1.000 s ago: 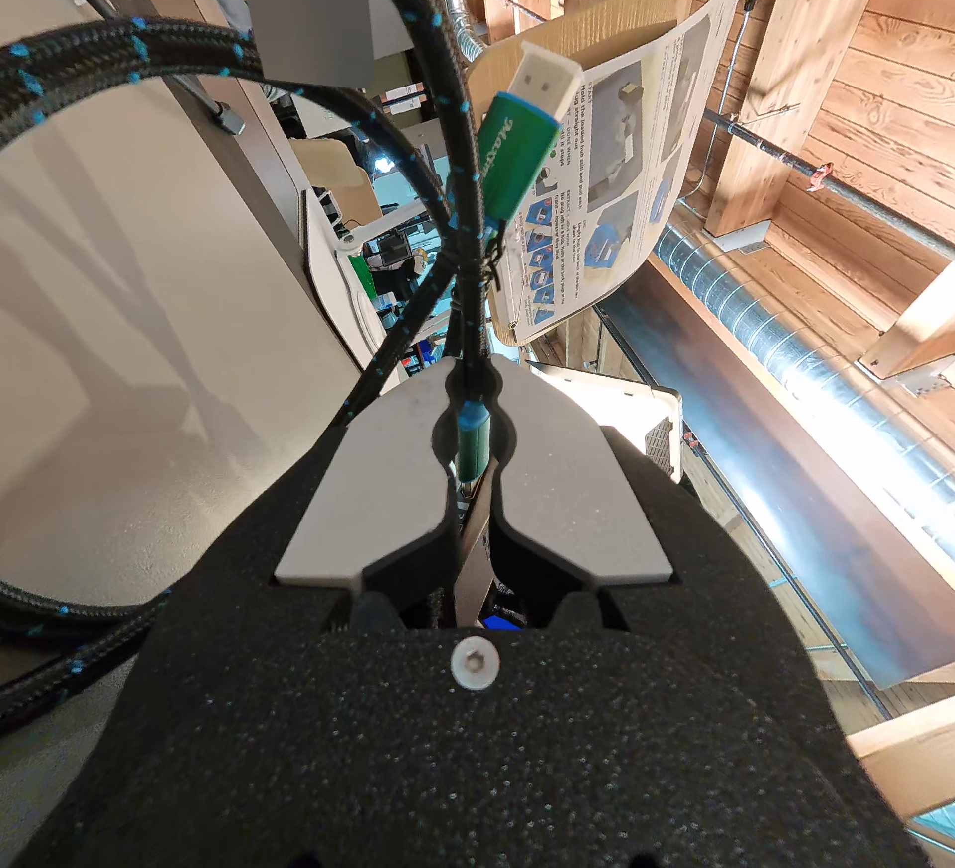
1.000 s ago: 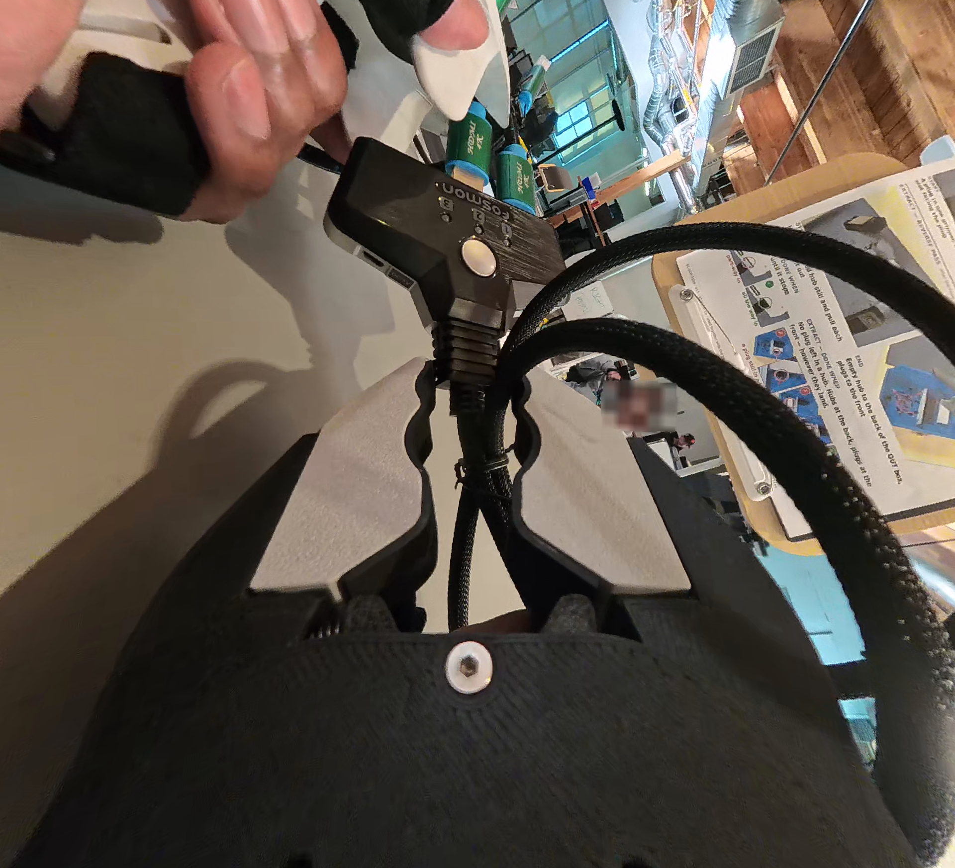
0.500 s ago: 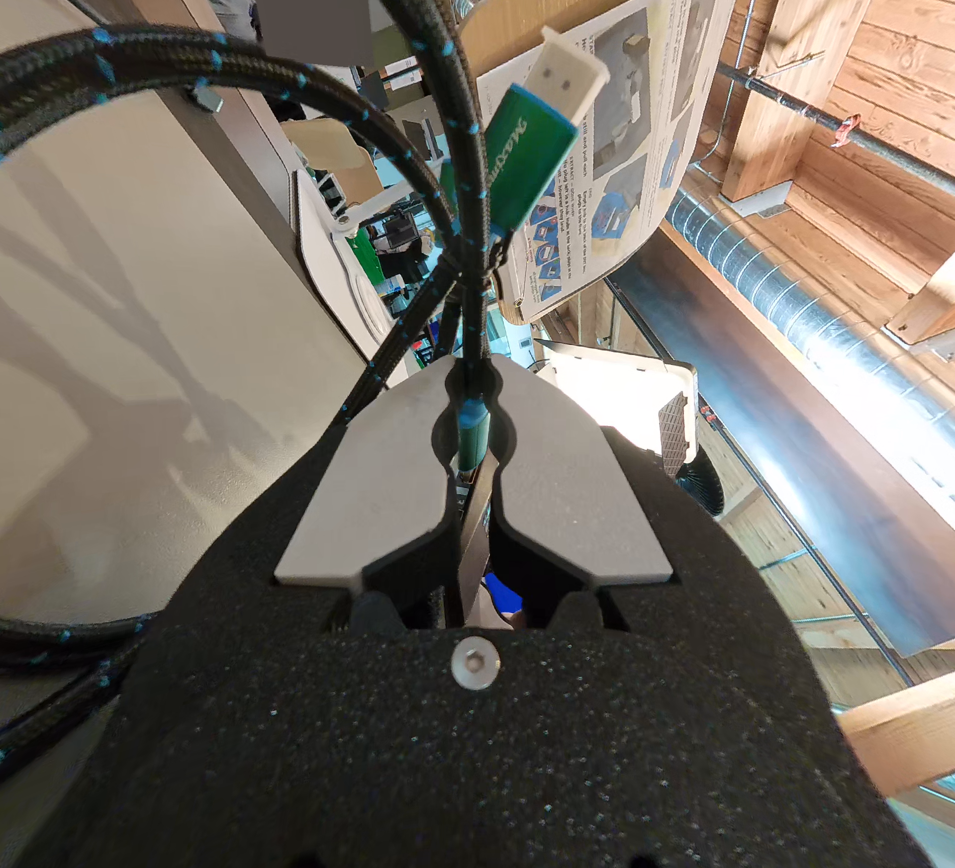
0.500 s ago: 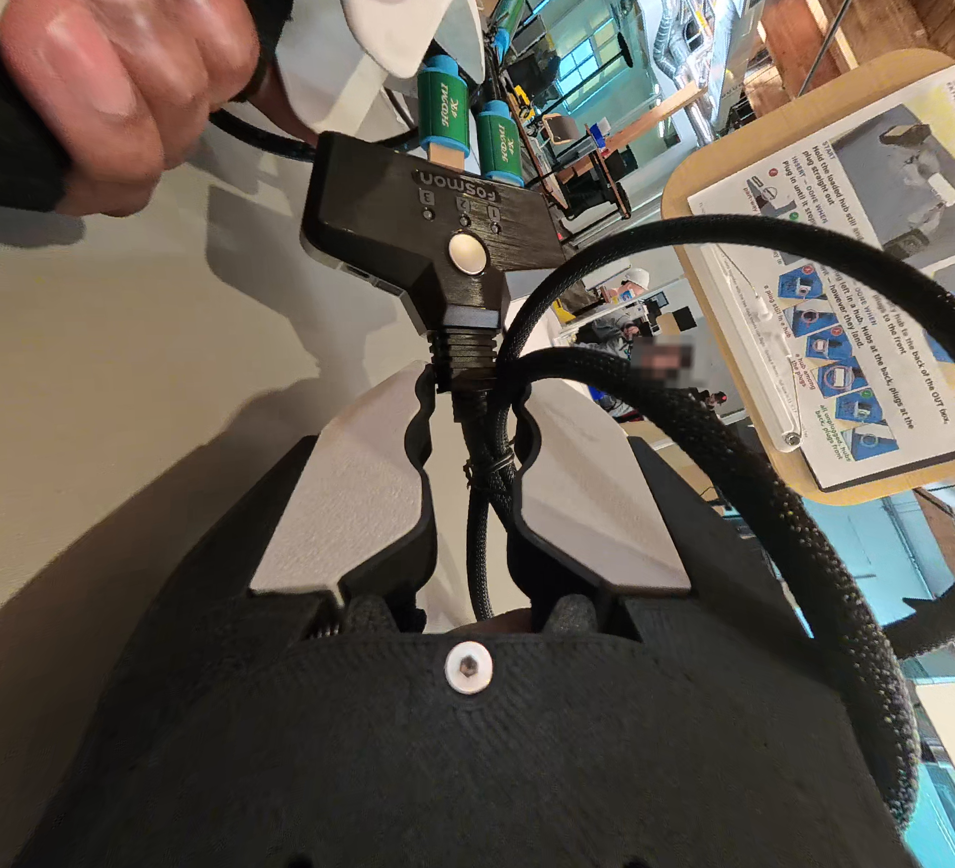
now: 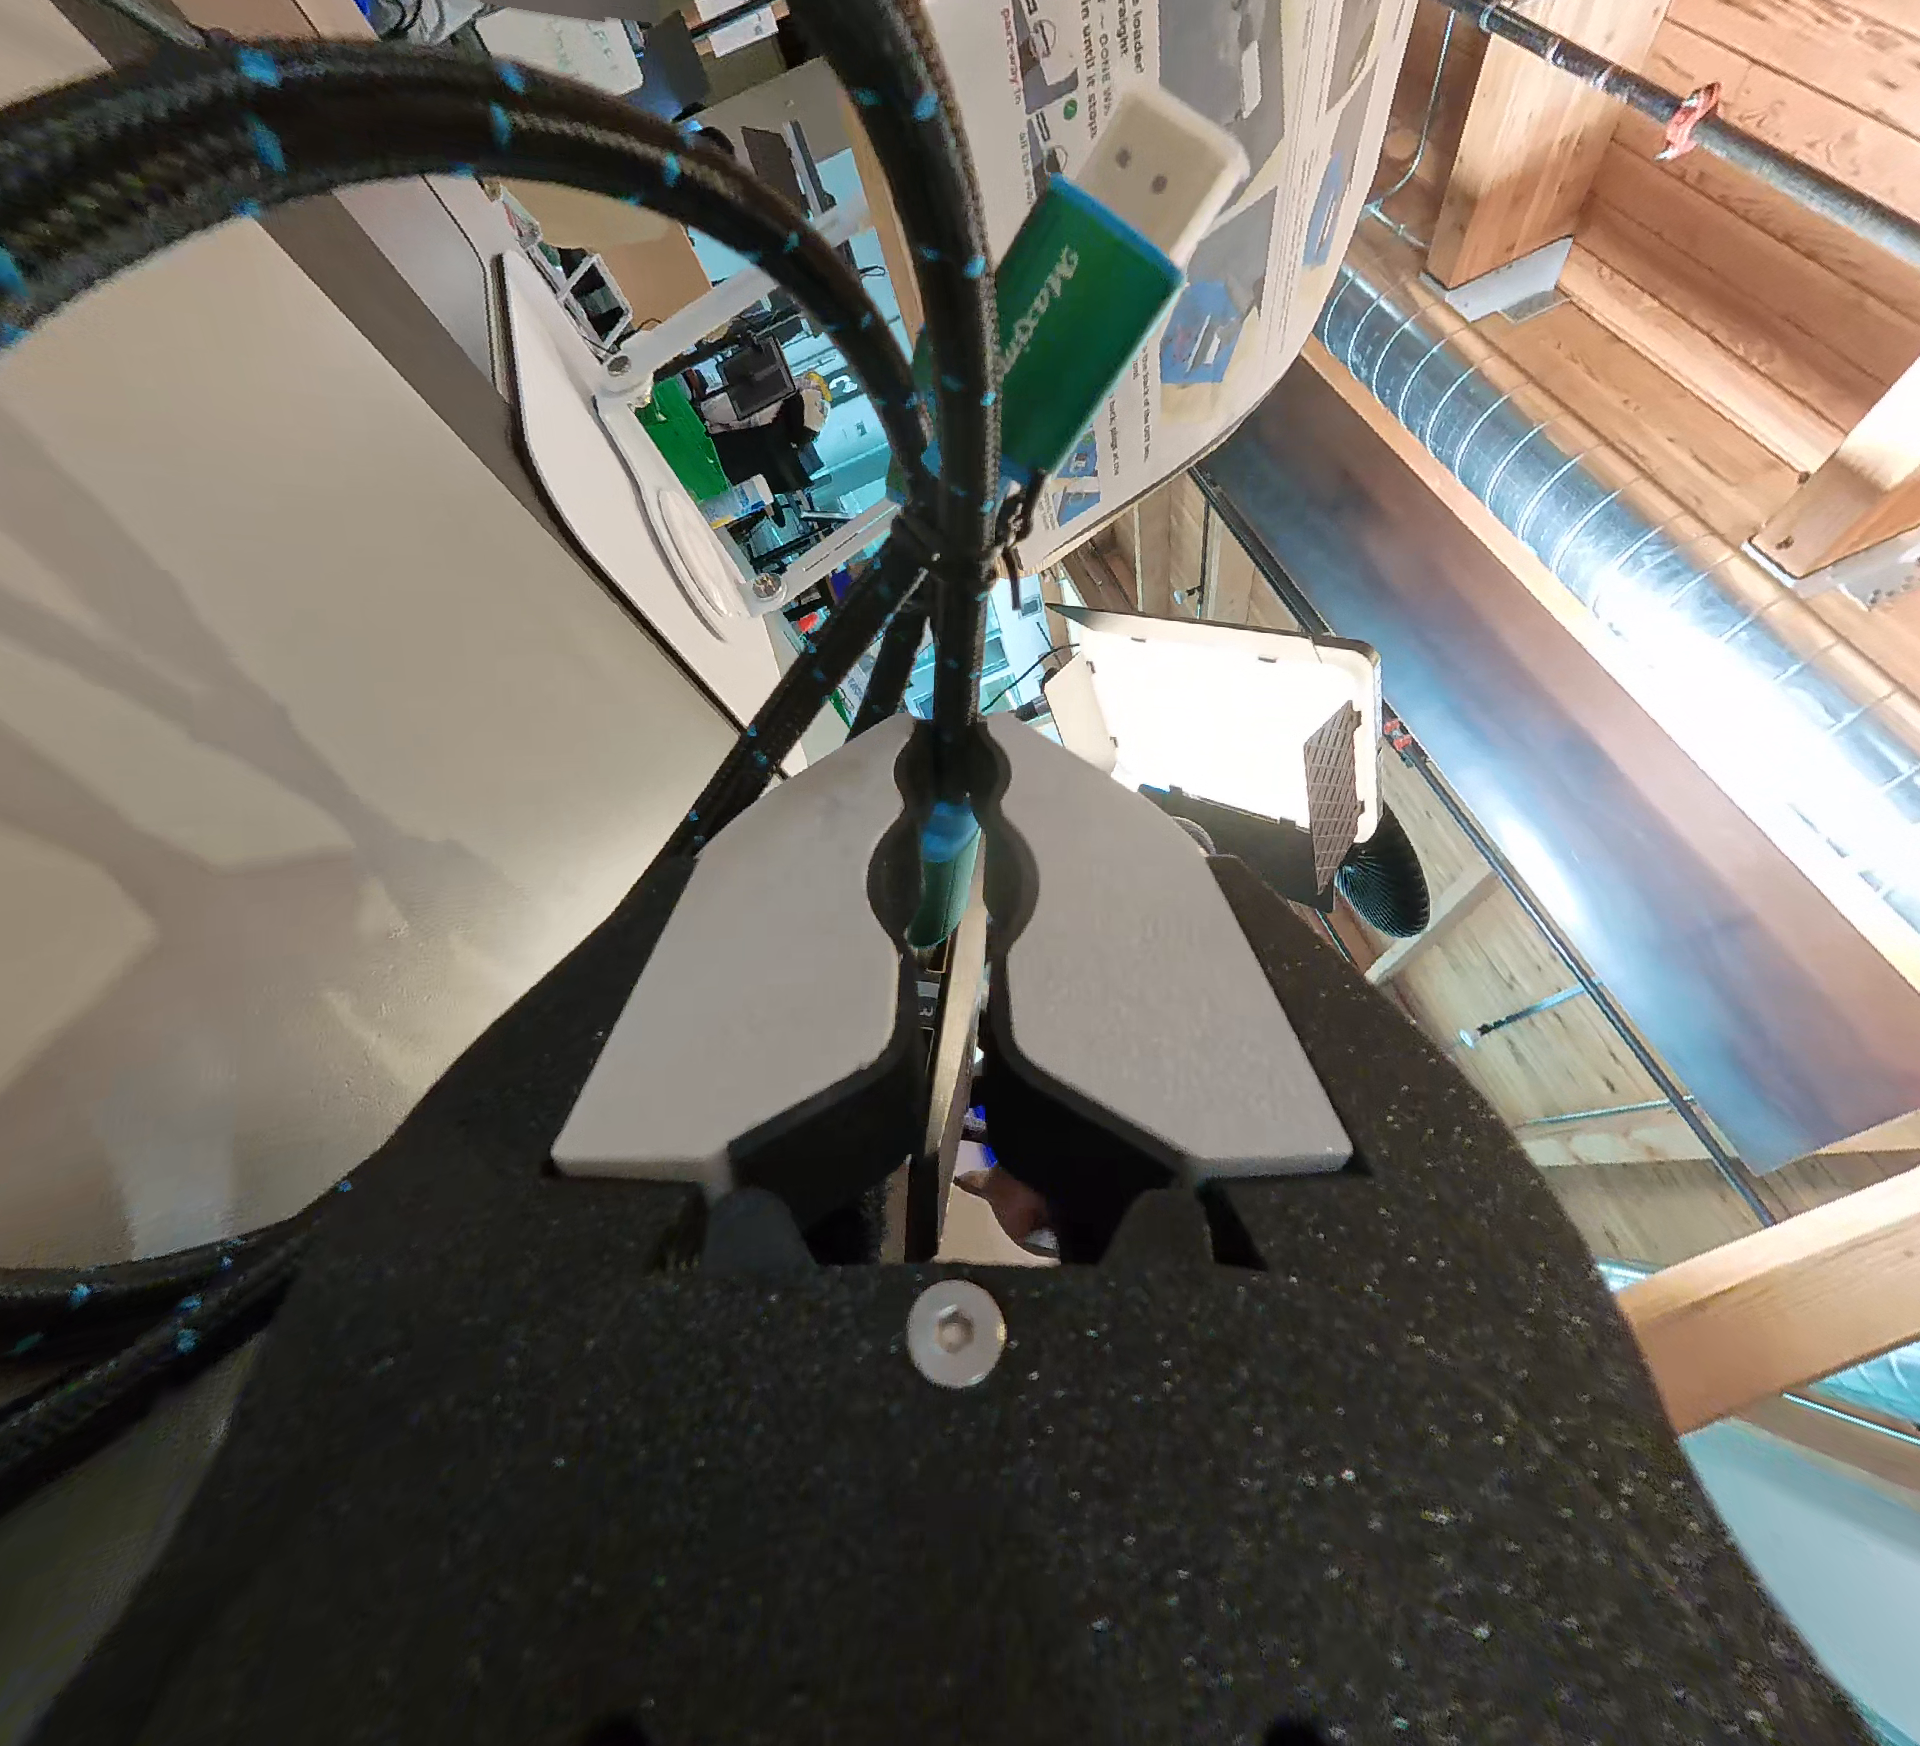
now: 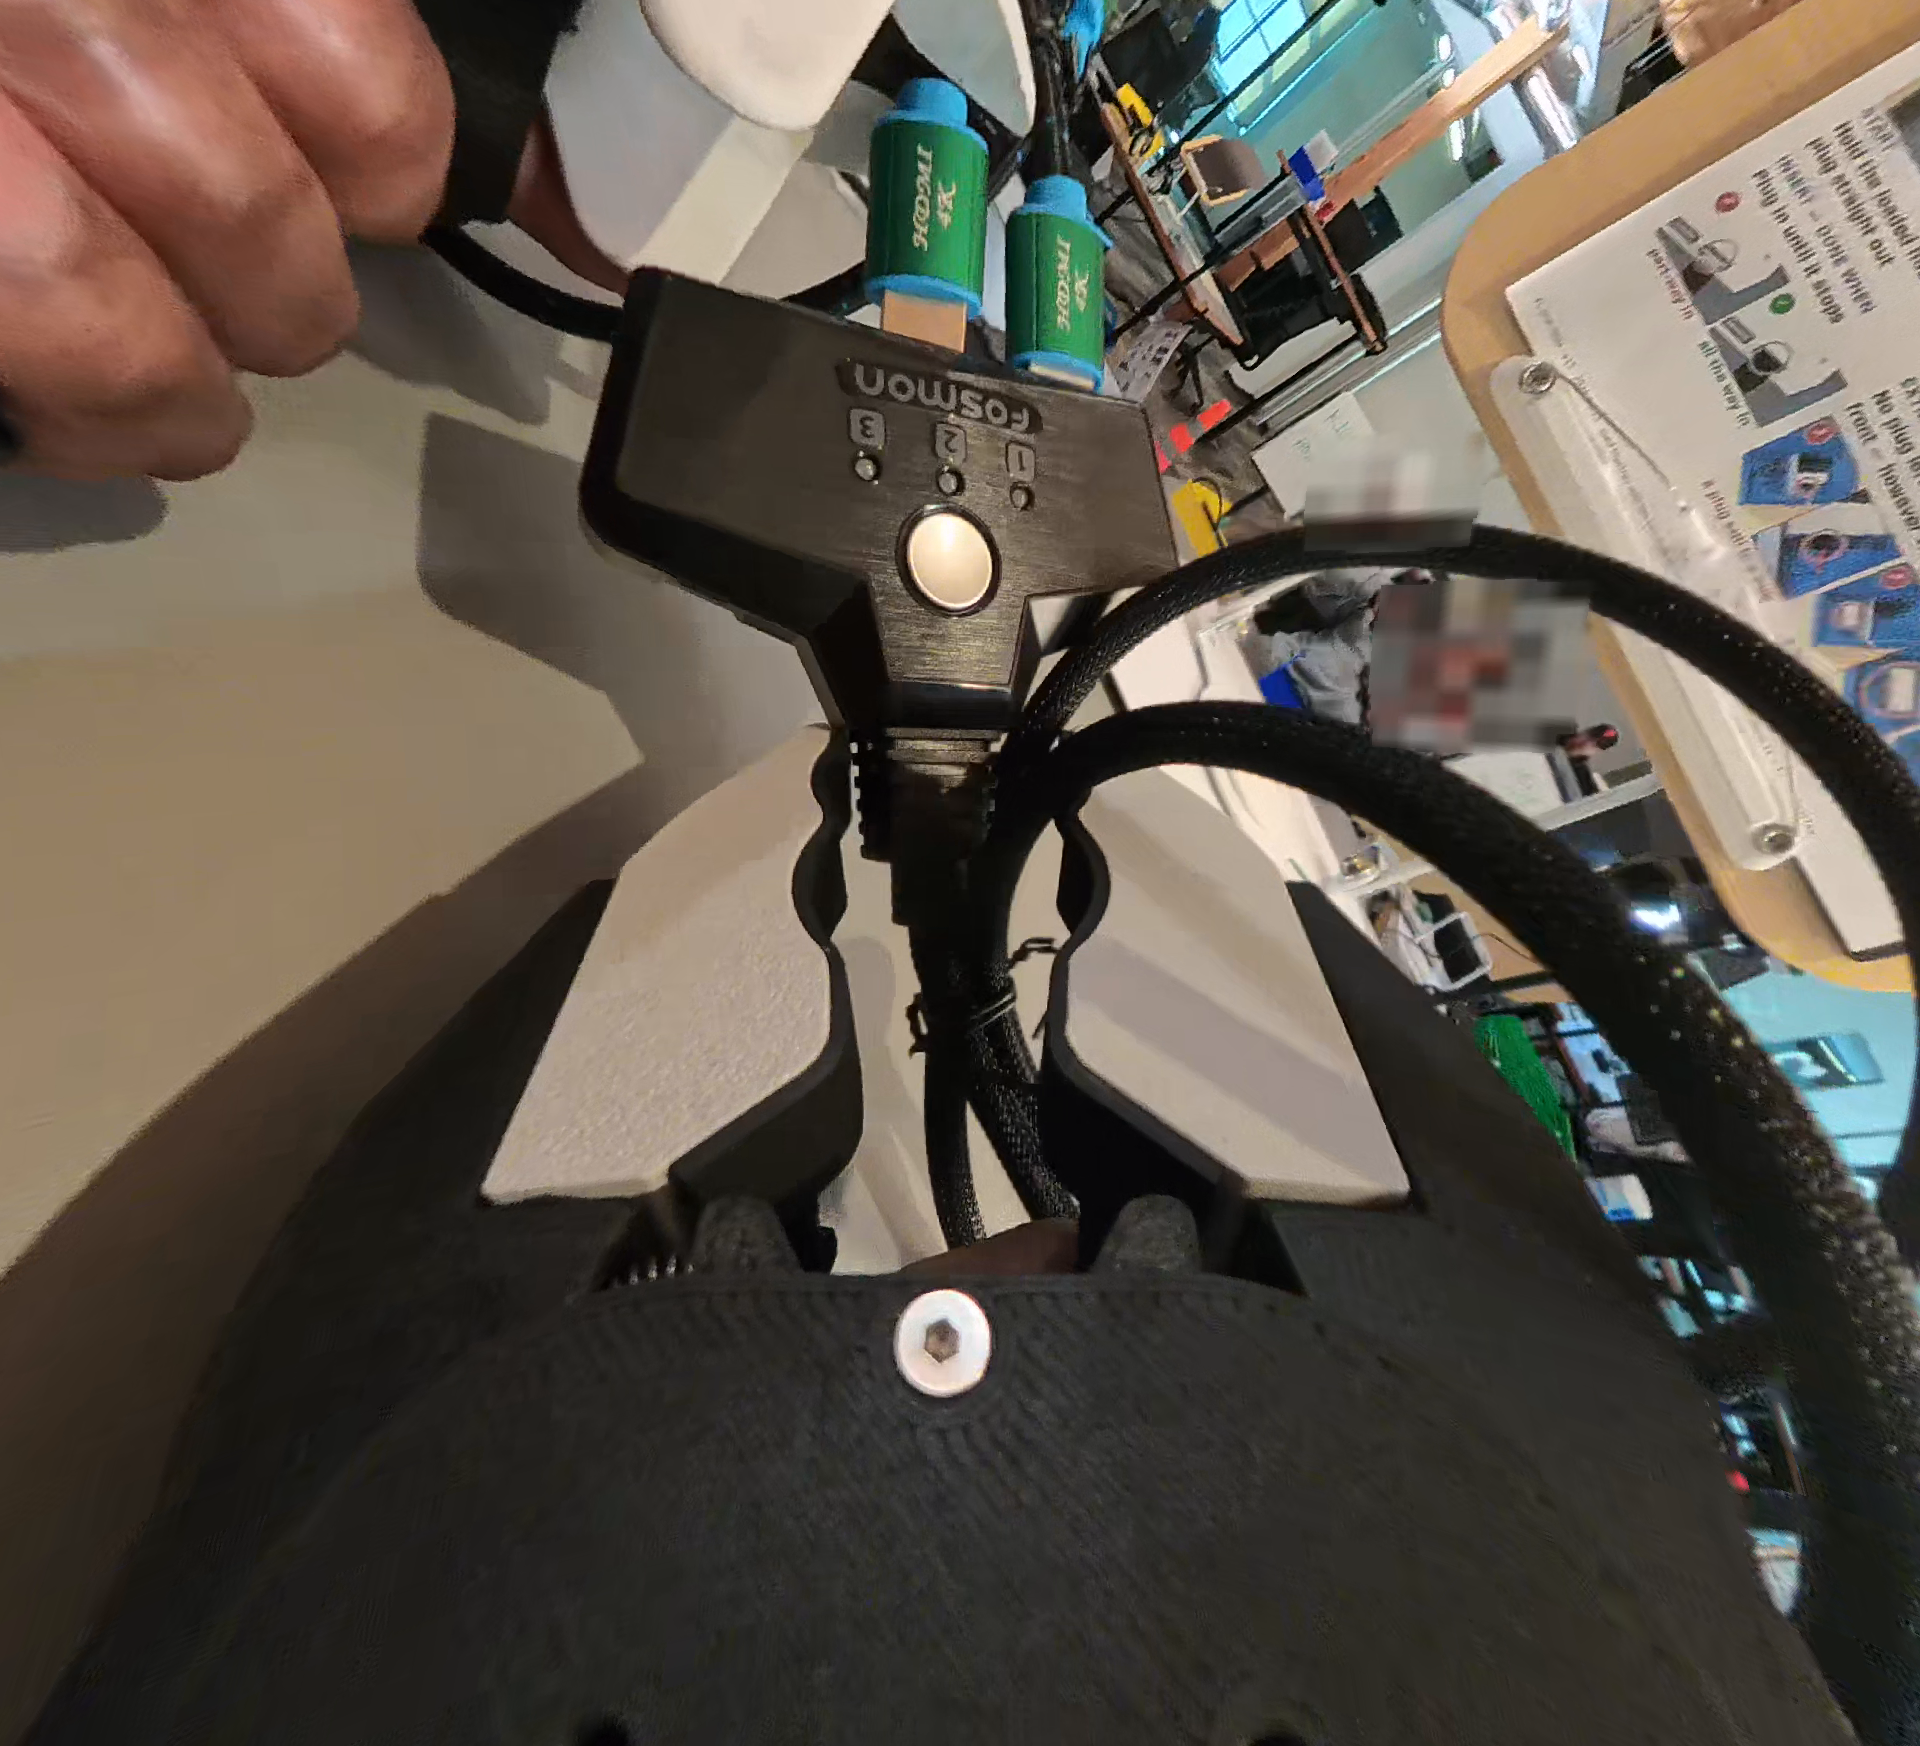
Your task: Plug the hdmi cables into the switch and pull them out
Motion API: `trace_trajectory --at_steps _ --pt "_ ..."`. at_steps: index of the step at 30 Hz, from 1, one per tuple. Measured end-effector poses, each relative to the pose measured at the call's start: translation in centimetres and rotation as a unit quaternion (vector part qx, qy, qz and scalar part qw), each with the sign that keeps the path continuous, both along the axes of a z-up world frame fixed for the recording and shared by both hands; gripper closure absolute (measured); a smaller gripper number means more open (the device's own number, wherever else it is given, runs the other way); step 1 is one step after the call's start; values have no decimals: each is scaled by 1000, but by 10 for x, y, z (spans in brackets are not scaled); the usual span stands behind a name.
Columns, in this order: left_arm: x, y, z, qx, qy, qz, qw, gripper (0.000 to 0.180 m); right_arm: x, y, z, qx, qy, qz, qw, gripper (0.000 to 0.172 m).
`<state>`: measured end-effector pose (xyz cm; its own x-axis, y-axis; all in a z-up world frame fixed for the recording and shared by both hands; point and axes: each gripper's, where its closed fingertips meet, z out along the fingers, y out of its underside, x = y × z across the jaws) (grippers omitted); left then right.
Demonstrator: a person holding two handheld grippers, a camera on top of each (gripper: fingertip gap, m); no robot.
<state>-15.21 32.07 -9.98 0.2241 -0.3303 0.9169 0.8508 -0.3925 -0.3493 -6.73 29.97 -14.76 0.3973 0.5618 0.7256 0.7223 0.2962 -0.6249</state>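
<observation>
Left wrist view: the left gripper (image 5: 951, 823) is pinched on a green HDMI plug (image 5: 948, 886) with a blue collar, its braided black cable (image 5: 956, 636) running straight ahead along the fingers. Just beyond, up and right, a second green plug (image 5: 1081, 346) with a pale cap hangs tilted; it carries printed lettering.

Right wrist view: the right gripper (image 6: 940, 792) stands spread around the ribbed neck of a black HDMI switch (image 6: 883, 491), a gap showing at the left finger (image 6: 727, 917). The switch's body lies dead ahead, long axis crosswise, branded and numbered, two green plugs (image 6: 925, 231) in its far edge. A hand (image 6: 187, 138) sits upper left.
</observation>
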Motion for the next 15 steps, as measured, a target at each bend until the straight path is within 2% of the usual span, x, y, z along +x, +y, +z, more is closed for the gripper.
trace_trajectory --at_steps 4,15 --pt "0 0 0 -1 1 1 1000 174 3 5 0 4 -5 -21 1000 131" --pt "-4 1 -1 -4 -8 8 1000 174 -2 -3 11 116 -71 -15 991 128"
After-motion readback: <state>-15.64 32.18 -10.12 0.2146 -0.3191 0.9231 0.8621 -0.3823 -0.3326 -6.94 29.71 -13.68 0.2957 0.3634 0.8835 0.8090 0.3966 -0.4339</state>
